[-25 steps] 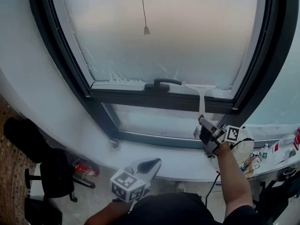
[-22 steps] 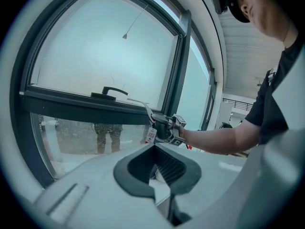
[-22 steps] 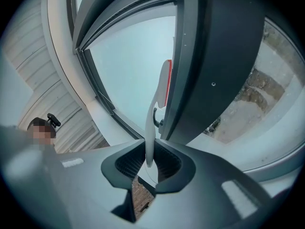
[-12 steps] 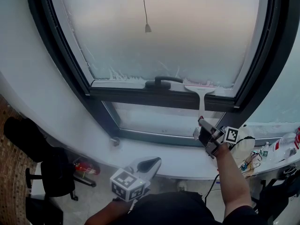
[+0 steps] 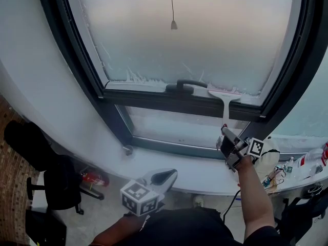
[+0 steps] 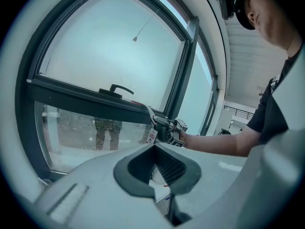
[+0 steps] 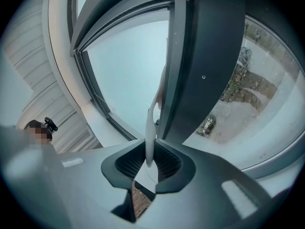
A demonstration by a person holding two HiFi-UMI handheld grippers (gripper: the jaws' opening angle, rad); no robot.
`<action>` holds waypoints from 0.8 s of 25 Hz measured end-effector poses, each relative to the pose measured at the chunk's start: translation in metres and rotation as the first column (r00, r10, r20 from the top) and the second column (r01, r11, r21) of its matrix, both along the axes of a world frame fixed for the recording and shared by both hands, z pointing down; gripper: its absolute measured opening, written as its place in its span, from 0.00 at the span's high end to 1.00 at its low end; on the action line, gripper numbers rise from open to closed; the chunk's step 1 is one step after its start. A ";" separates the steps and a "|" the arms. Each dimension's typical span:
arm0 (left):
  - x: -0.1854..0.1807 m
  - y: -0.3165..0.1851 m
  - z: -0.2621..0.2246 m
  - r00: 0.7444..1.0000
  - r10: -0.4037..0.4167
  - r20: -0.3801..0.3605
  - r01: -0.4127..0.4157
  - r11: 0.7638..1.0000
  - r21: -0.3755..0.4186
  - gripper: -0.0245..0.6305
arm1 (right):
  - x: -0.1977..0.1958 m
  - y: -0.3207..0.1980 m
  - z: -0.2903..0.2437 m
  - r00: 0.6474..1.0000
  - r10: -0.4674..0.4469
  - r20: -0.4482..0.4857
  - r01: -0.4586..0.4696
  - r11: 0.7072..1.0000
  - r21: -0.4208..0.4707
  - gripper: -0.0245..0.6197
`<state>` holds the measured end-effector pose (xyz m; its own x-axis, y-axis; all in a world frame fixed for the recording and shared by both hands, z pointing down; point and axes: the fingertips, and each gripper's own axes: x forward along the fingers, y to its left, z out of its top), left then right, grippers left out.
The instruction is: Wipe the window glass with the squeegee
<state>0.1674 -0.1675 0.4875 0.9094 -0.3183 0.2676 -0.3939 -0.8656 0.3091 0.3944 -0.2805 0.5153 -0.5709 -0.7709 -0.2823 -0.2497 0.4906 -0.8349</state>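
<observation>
Large frosted window glass [image 5: 189,35] in a dark frame. The right tool [image 5: 228,140] pinches the handle of a white squeegee [image 5: 224,99], its blade at the pane's bottom edge beside the window handle [image 5: 182,87]. The left tool [image 5: 163,178] hangs low, pressed together, empty.

It looks like an office or workroom: a tall dark-framed window [image 5: 169,102] above a white sill [image 5: 169,164], a black swivel chair [image 5: 48,191] on the floor, and tangled cables [image 5: 272,181] and plastic bottles [image 5: 313,164] on a white bench [image 5: 302,182].
</observation>
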 end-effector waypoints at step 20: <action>-0.081 0.019 0.013 1.000 -0.009 0.000 0.009 1.000 -0.011 0.96 | -0.047 0.101 -0.043 0.945 0.324 -0.051 -0.321 0.945 0.066 0.83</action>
<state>0.0859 -0.1486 0.5003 0.9064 -0.3237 0.2715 -0.4021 -0.8583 0.3188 0.3470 -0.1798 0.4722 -0.3117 -0.9006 -0.3030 -0.4510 0.4208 -0.7871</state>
